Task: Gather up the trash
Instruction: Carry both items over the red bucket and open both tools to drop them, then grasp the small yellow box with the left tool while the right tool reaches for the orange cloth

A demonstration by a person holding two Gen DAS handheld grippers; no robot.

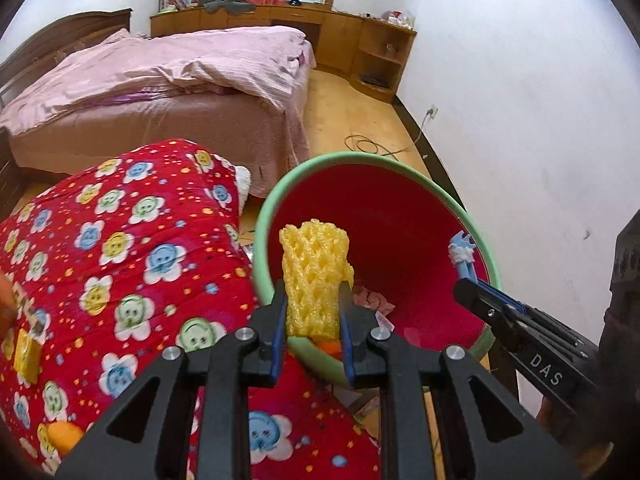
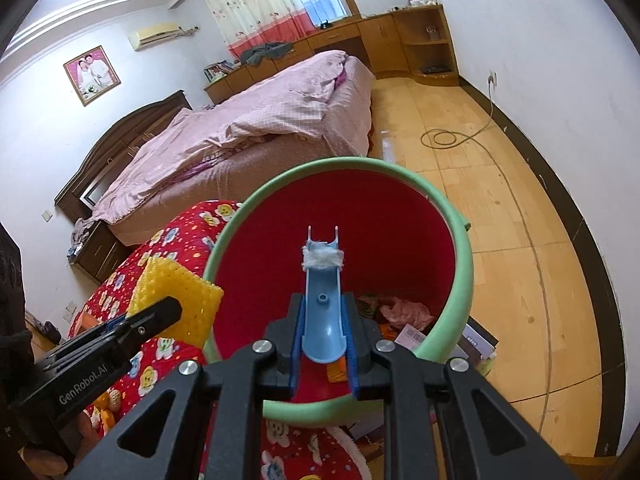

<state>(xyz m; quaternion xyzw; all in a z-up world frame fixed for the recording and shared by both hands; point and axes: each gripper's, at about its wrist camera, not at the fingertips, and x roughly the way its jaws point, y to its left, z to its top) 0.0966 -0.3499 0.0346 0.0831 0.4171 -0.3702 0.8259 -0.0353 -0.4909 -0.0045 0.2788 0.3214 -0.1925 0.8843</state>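
Trash is in both grippers, over the mouth of a red bin with a green rim. The left gripper pinches a yellow foam net sleeve between its blue pads; the sleeve's lower end is hidden behind the fingers. The right gripper is clamped on a blue plastic piece with a white fuzzy band near its forked tip; what the piece is cannot be made out. Deep in the bin lie pink crumpled scraps and paper, partly cut off by the rim and the grippers. A red flowered quilt lies just beside the bin, a pink bed beyond it.
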